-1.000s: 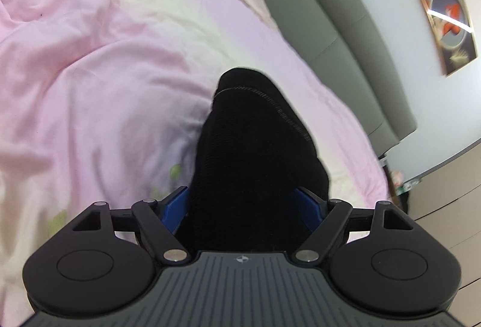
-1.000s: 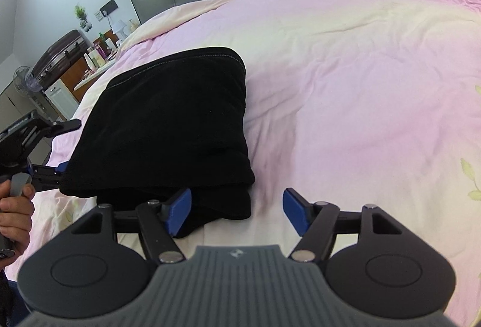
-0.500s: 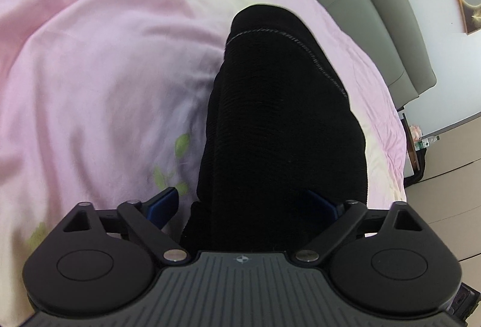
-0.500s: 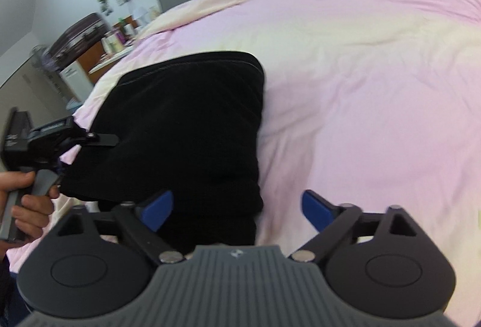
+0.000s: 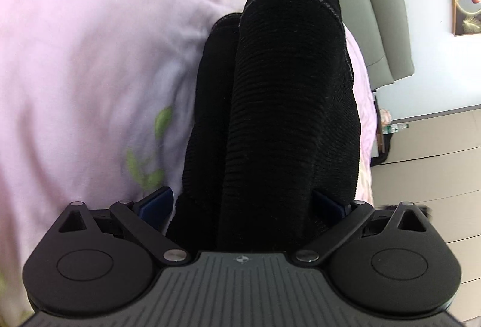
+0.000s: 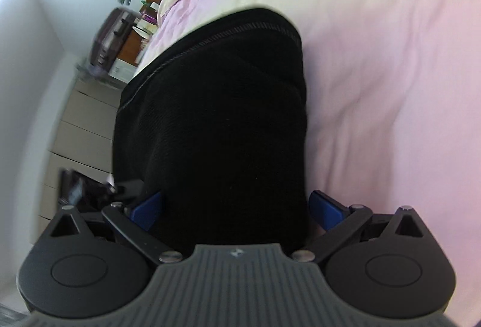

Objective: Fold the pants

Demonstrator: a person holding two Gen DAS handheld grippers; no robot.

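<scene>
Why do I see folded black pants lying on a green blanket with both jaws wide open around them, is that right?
Not quite: the blanket is pink, not green, as the right wrist view shows. The folded black pants do lie on it, between wide-open jaws.

Both tongs, left (image 5: 240,203) and right (image 6: 236,209), have black linkages, silver pivot screws, blue pads and ribbed grey bodies.

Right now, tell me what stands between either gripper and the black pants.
Nothing visible does. In both wrist views the folded black pants already lie between the wide-open blue pads of the left gripper and the right gripper, whose jaws have just been opening. Only the pink bedcover surrounds them.
</scene>
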